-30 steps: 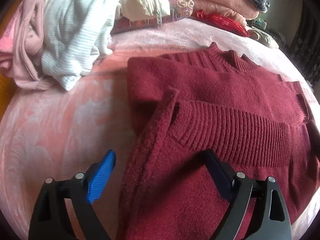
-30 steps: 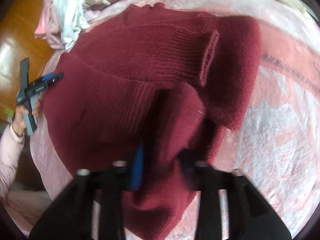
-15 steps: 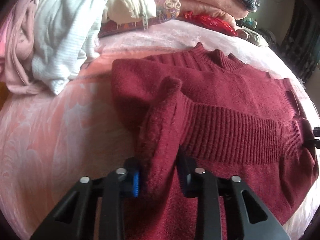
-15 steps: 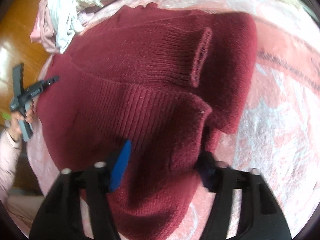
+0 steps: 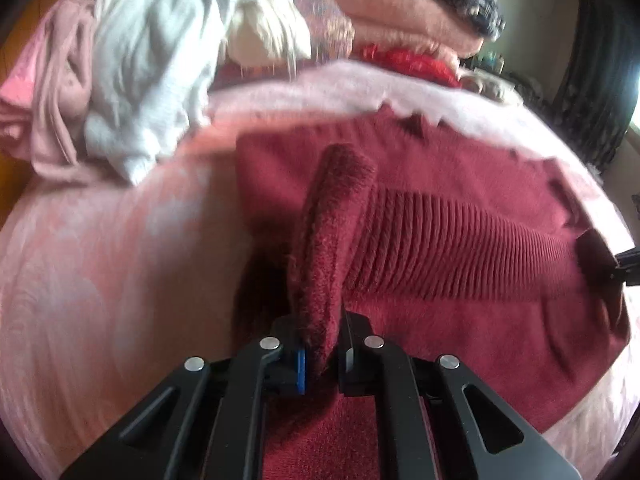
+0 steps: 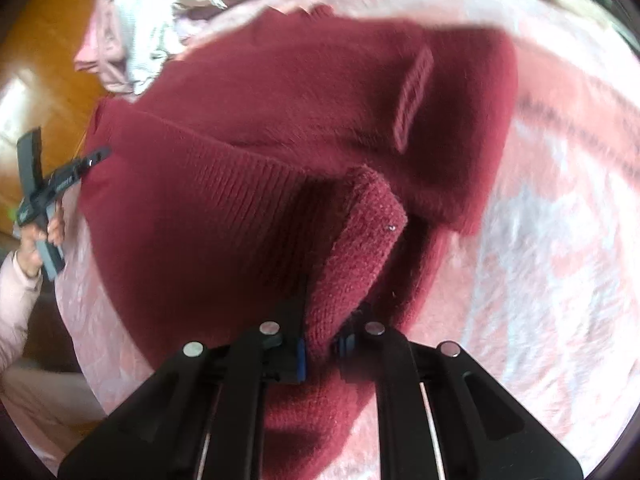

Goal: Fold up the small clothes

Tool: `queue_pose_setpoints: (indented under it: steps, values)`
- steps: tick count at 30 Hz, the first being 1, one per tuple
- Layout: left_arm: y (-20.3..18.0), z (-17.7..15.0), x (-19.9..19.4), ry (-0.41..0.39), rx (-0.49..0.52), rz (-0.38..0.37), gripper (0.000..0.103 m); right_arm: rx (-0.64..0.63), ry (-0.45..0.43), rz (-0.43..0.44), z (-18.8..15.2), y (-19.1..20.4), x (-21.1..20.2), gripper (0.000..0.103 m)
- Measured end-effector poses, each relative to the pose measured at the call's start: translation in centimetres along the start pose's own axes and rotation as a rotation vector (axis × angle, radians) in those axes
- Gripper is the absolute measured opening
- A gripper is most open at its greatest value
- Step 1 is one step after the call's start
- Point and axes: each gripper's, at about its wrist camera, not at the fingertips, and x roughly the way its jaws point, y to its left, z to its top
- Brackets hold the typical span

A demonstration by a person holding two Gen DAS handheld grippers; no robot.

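Maroon sweater is pinched at both hem corners, left gripper and right gripper clamped on knit; lift them evenly, keeping the fold square.

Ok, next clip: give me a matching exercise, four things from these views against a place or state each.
Things:
1. dark red knitted sweater
2. left gripper
3. pale white ribbed garment
4. glossy orange-brown wooden floor

Places or states:
A. heaped at the far left of the bed
B. spread on the pink patterned bedspread
C. beside the bed
D. shut on a raised fold

Pairs: 1-B, 2-D, 3-A, 4-C
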Motion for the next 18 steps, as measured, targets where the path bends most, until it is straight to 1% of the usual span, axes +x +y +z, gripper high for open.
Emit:
queue_pose_setpoints:
  steps: [1,3,6,9,11,14,18]
  values:
    - [0.0,-0.2,0.3,0.011,-0.008,0.001,0.01,0.002,0.001,-0.002,0.2,0.1,-0.1,0.009]
    - [0.0,-0.1,0.2,0.002,-0.02,-0.005,0.01,-0.01,-0.023,0.006,0.0,0.3,-1.3,0.009]
    - [0.5,0.9,-1.9,-0.063,-0.049,-0.036,0.01,0.001,-0.063,0.034,0.3,0.5,-2.9,0.009]
    - [0.9,2.1,-3.9,-0.129,-0.091,-0.076,0.009,-0.006,-0.122,0.045,1.1,1.1,-5.1,0.008]
    - [0.6,2.9,-4.9,-0.17,-0.081,-0.054,0.009,-0.017,-0.166,0.051,1.8,1.6,-6.6,0.008]
    - [0.5,4.6,-5.4,-0.21,-0.093,-0.036,0.009,-0.042,-0.245,0.016,3.8,2.4,-9.5,0.008]
    - [1.2,8.5,-4.9,-0.254,-0.123,0.004,0.009,-0.024,-0.312,-0.021,7.0,2.2,-11.1,0.008]
